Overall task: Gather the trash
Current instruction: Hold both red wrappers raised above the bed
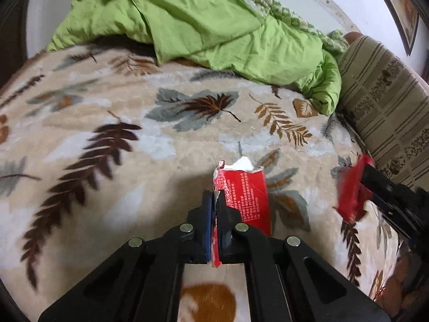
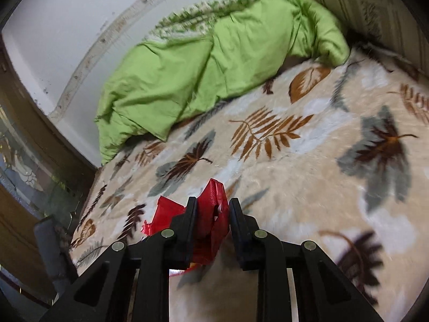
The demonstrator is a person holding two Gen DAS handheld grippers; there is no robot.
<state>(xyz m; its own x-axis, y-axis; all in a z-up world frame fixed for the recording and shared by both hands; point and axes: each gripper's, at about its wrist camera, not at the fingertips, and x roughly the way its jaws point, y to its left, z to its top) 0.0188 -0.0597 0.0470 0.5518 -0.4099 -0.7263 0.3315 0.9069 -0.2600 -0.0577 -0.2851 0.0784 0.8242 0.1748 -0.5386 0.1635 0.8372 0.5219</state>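
Leaf-patterned bedding filled the left wrist view, a green quilt bunched behind; the left gripper pinched a torn red carton. From the right wrist, the right gripper clamped a crumpled red wrapper just above the bedding.

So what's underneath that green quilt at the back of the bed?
The green quilt lies bunched on the leaf-patterned blanket, which shows right up to its edge. Whatever sits beneath the folds is covered and cannot be seen.
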